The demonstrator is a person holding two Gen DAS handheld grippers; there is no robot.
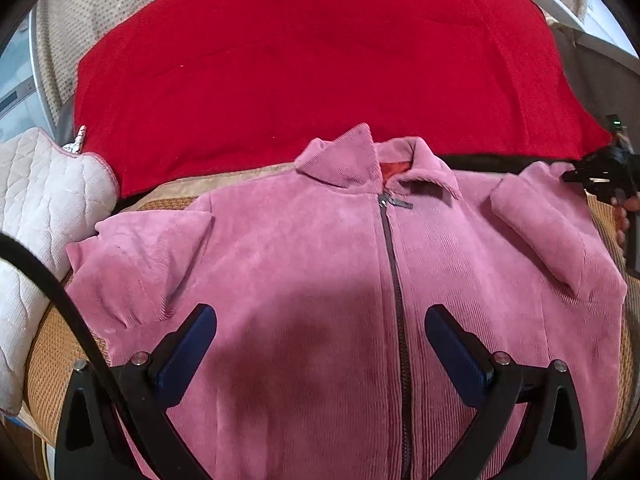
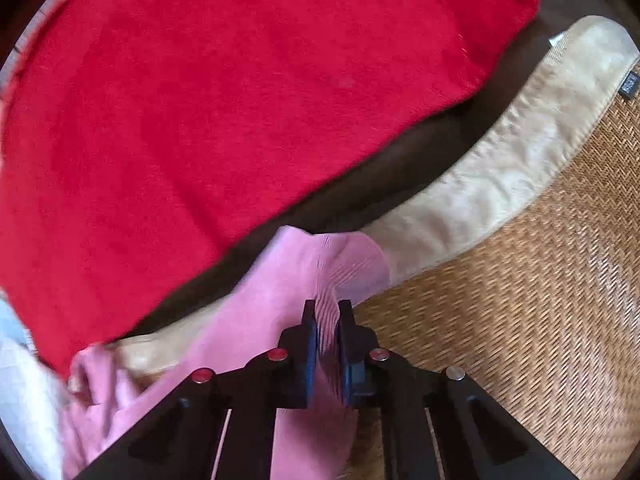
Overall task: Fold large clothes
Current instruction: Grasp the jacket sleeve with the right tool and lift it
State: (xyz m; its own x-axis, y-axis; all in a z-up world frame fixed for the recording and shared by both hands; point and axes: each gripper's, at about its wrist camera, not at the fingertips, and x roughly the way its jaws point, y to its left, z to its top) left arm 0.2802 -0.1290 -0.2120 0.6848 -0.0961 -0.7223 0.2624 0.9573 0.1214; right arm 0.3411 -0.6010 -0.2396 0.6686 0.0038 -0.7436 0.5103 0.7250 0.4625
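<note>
We see the right gripper (image 2: 328, 312) at 6 o'clock, its dark jaws pinched tight on a ribbed fold of the pink jacket (image 2: 256, 320). The pink cloth trails from there toward 8 o'clock. A red blanket (image 2: 208, 112) fills 9 to 12 o'clock. A woven mat (image 2: 540, 300) with a pale cloth border (image 2: 500, 176) runs from 2 to 5 o'clock.

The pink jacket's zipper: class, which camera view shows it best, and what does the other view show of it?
The left wrist view. There the zipper runs in full down the front of the pink jacket, below the collar, between the open left gripper's fingers. The right wrist view shows no zipper, only pink fabric clamped in the right gripper.
</note>
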